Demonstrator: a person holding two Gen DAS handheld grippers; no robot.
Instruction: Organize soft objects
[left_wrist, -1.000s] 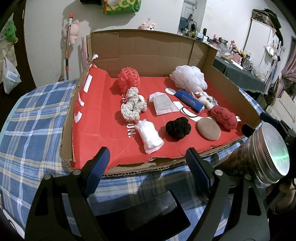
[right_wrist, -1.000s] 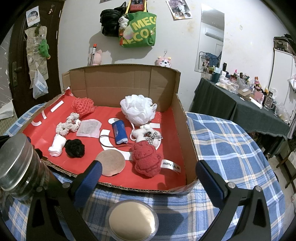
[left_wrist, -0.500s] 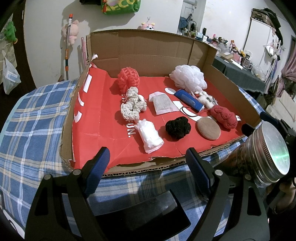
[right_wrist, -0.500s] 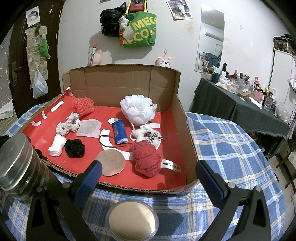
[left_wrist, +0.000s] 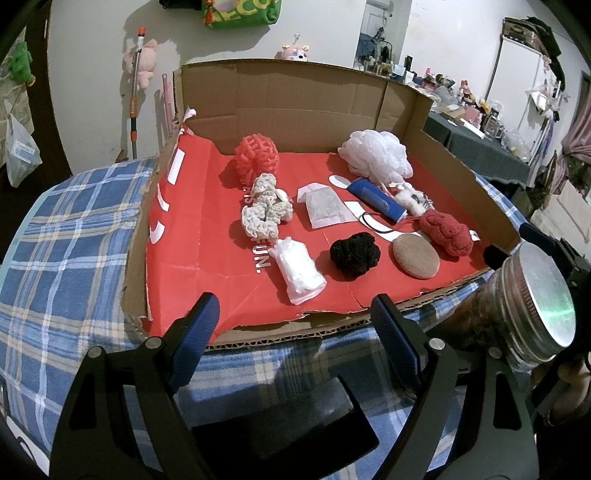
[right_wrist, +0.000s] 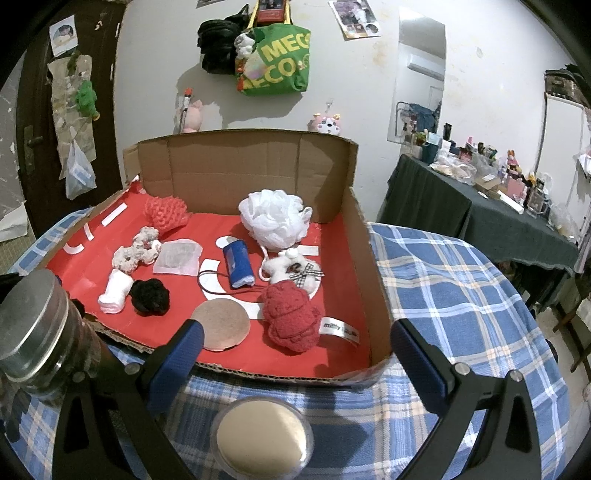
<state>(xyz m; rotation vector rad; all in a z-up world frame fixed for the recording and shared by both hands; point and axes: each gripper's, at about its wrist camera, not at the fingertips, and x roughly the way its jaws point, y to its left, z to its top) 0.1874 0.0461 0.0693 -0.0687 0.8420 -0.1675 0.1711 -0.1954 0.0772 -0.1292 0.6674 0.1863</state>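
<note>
Left wrist view: the left hand-held gripper (left_wrist: 291, 325) is held wide, empty, before the box (left_wrist: 295, 334) edge; bare red floor lies at 10 o'clock of the roll (left_wrist: 297, 271).

Right wrist view: the right hand-held gripper (right_wrist: 295, 354) is spread wide, empty, over the desk (right_wrist: 443, 280); the plush (right_wrist: 291, 317) sits near the front edge.

"MEG" and "ECO" on green bag (right_wrist: 275, 61), "FUN." on red liner (left_wrist: 207, 236), "miffy" on white tag (right_wrist: 340, 329)

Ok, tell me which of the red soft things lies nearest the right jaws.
The dark red knit lump at the box's front right, beside the tan round pad. The lighter coral mesh puff sits far back left, near the rear wall.
</note>
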